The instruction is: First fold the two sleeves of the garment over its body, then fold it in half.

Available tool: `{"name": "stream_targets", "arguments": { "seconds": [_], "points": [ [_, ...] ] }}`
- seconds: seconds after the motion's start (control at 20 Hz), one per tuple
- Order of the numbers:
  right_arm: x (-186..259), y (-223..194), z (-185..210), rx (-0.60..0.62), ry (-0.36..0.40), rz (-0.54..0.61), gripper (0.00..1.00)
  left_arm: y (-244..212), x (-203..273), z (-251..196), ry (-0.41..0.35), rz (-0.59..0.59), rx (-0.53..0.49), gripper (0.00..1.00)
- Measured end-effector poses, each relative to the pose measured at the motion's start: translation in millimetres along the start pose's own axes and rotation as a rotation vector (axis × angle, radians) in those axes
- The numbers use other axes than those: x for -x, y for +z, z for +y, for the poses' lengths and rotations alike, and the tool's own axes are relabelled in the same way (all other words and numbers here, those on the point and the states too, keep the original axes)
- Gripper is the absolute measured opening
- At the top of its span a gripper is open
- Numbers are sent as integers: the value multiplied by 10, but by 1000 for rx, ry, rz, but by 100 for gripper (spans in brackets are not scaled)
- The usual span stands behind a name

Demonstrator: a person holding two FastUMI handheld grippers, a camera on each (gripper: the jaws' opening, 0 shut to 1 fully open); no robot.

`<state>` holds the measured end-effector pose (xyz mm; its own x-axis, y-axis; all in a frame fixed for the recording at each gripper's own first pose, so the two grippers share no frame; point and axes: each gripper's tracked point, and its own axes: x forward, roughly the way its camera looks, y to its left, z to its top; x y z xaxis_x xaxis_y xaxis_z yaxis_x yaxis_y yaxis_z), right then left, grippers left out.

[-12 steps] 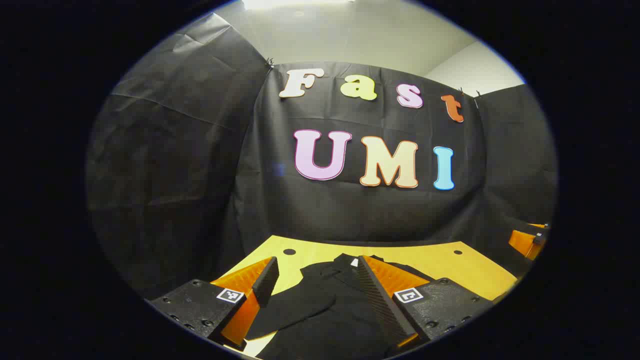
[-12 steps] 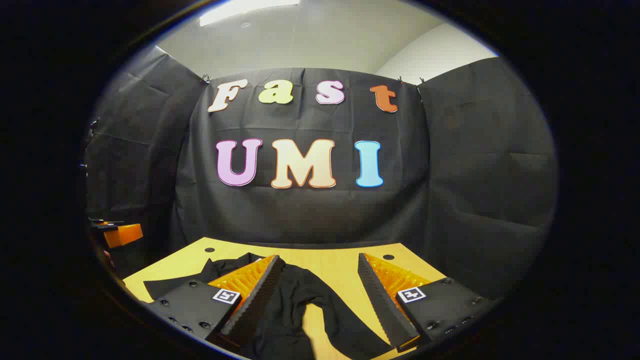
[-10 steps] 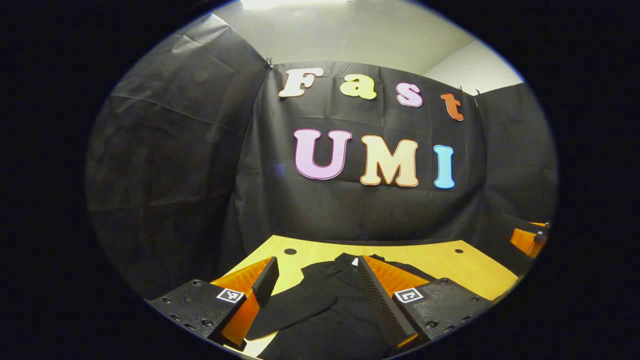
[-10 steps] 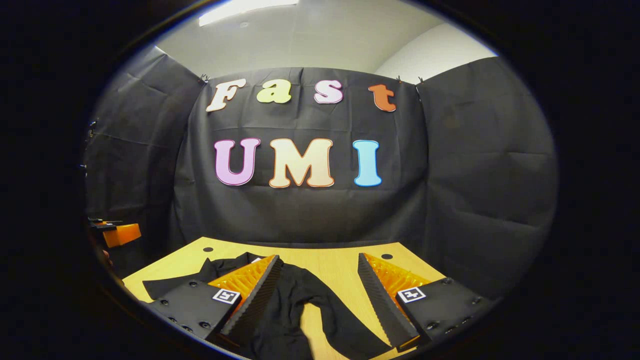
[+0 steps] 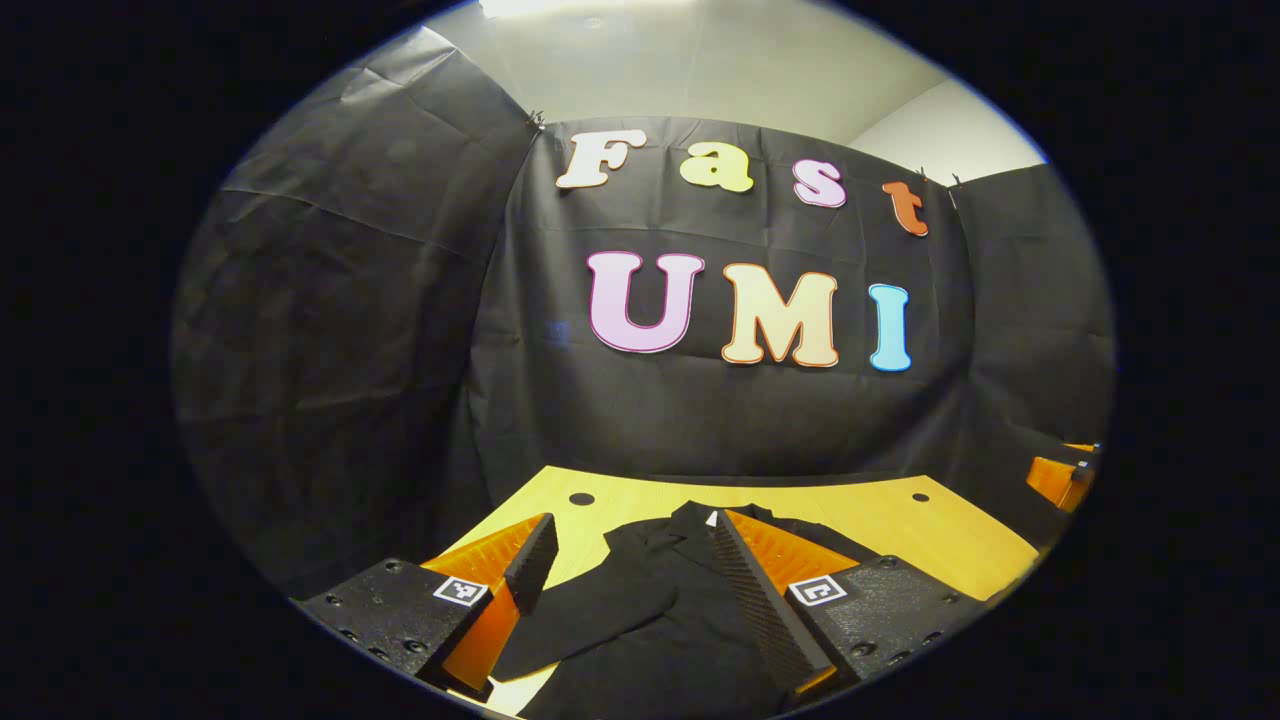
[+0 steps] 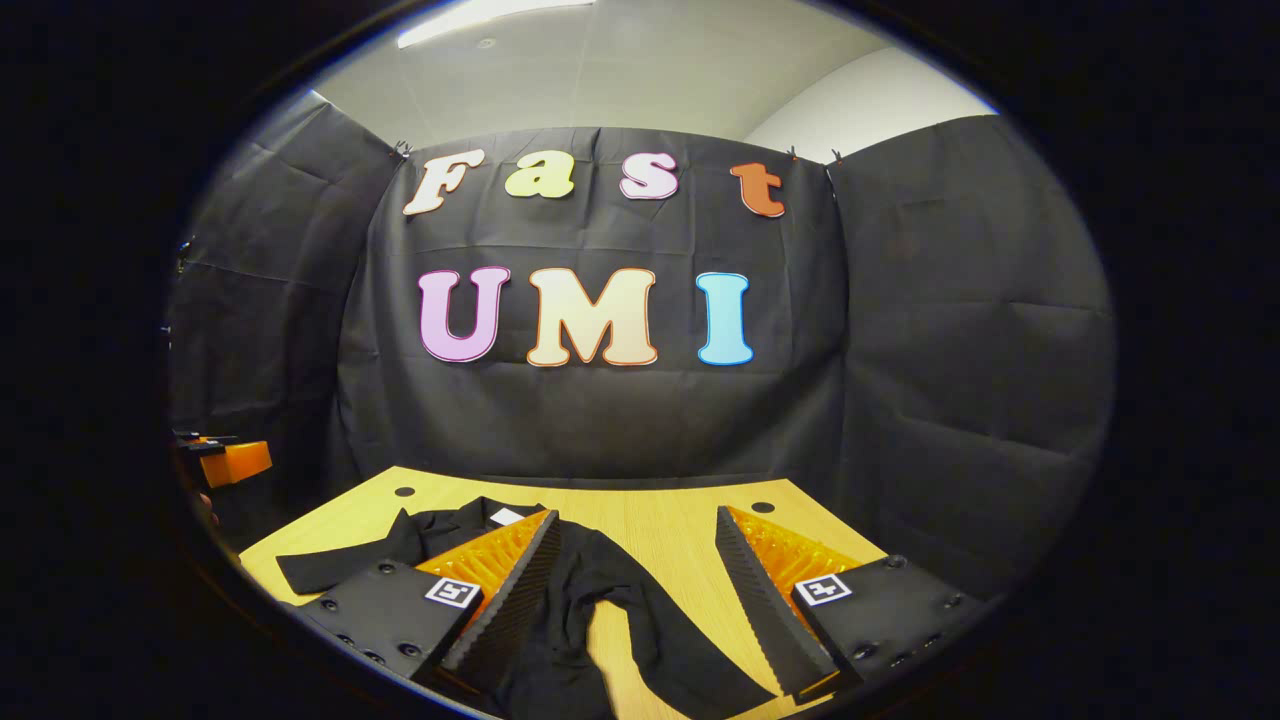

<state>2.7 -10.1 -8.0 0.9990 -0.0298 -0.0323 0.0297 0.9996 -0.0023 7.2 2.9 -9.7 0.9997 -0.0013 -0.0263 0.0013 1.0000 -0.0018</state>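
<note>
Well, both grippers hang above the near edge of a yellow wooden table [image 6: 660, 530], and neither one has anything between its fingers. The left gripper [image 5: 630, 590] stands with its jaws spread wide; below the gap lies a black long-sleeved garment [image 5: 650, 620], spread flat on the tabletop with its collar toward the far wall and a small white neck label [image 5: 710, 519] showing at the collar. One sleeve [image 5: 590, 620] runs down and outward from the shoulder, ending just beside the left gripper's left-hand finger in that view — whether the finger touches the cloth I cannot tell.

The right gripper [image 6: 640, 590] is likewise held wide open. In the right gripper view the garment [image 6: 590, 590] lies under and to the left of the gap, its neck label [image 6: 507, 516] just beyond the tip of the nearer finger. The other sleeve [image 6: 680, 650] bends away from the body and trails toward the near edge, with a wedge of bare table between it and the body. The far sleeve [image 6: 330, 565] stretches out toward the left rim of that view.

Two small dark round holes [image 6: 405, 492] mark the table's far corners. At the left edge of the right gripper view part of the other gripper [image 6: 225, 460] shows — well off from the cloth. Black cloth walls the booth on three sides.
</note>
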Motion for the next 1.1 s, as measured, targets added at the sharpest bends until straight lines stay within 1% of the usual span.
{"name": "stream_targets", "arguments": {
  "seconds": [0.05, 0.2, 0.25, 0.55, 0.7, 1.05, 1.1],
  "points": [
    [5, 19, 11, 0, -2, -4, 99, -21, -4, 3, 1, 8, 6, 93],
    [30, 71, 43, -1, -3, -23, 98, -52, -12, 1, -6, 18, 4, 92],
    [44, 64, 43, 1, -3, -27, 98, -34, -13, 1, -10, 16, 1, 93],
    [53, -42, 78, 15, 3, 5, 99, -103, 17, 23, -15, 29, 4, 92],
    [46, 2, 73, 9, -4, -5, 98, -182, 3, 35, -18, 57, 6, 93],
    [52, -71, 37, 12, -16, 6, 98, -124, -61, 13, -25, 50, -4, 92],
    [62, -71, 29, 14, -15, 9, 99, -141, -62, 16, -23, 53, -2, 92]
  ]
}}
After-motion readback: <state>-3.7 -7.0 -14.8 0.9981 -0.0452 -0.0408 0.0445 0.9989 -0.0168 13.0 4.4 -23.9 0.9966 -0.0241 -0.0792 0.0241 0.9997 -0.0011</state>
